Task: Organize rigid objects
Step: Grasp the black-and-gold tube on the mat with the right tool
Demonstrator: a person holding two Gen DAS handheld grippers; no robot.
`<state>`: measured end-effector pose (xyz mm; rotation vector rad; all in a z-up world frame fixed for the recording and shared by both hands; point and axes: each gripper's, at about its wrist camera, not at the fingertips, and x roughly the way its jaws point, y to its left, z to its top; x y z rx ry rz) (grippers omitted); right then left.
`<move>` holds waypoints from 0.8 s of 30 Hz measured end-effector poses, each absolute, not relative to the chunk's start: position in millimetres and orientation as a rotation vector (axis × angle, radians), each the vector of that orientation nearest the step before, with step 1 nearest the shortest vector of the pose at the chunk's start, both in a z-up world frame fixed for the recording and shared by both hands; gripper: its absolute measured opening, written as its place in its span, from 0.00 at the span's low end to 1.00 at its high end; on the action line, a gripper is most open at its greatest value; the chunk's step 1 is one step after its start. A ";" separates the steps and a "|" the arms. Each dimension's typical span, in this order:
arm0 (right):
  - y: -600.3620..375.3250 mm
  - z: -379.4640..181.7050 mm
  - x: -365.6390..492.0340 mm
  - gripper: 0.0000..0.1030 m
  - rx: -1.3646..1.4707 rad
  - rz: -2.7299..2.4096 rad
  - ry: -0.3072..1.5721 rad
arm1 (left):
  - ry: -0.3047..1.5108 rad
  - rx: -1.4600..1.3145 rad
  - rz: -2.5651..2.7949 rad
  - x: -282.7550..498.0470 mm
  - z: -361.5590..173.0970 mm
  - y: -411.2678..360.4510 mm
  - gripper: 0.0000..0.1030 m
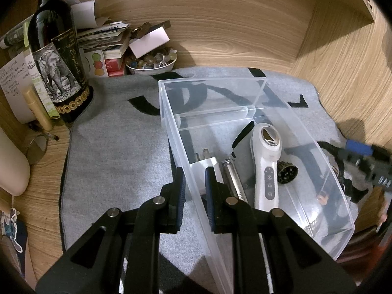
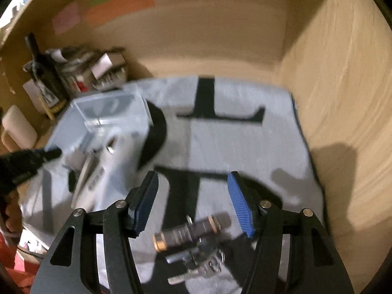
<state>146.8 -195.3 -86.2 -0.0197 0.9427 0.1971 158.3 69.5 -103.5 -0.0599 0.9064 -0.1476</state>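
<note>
A clear plastic bin (image 1: 325,169) lies on a grey mat (image 1: 117,161). My left gripper (image 1: 195,176) is shut on the bin's left wall. Inside the bin lie a white handheld device (image 1: 265,164), a white plug adapter (image 1: 208,166), a metal tube (image 1: 232,176) and a round black grinder (image 1: 287,174). My right gripper (image 2: 193,198) is open above a black cylinder with brass ends (image 2: 186,232) and a bunch of keys (image 2: 205,262) on the mat (image 2: 245,142). The right wrist view is blurred; the bin (image 2: 103,122) shows at its left.
A dark wine bottle (image 1: 58,56) stands at the mat's back left beside stacked papers and boxes (image 1: 105,39) and a bowl of small stones (image 1: 152,61). Wooden walls (image 1: 343,73) close the back and right. The right gripper's finger (image 1: 360,152) shows at the right.
</note>
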 end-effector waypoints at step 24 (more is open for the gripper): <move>-170.5 -140.7 155.6 0.45 0.006 0.308 1.047 | 0.909 -0.062 -0.147 157.1 -104.7 71.7 0.15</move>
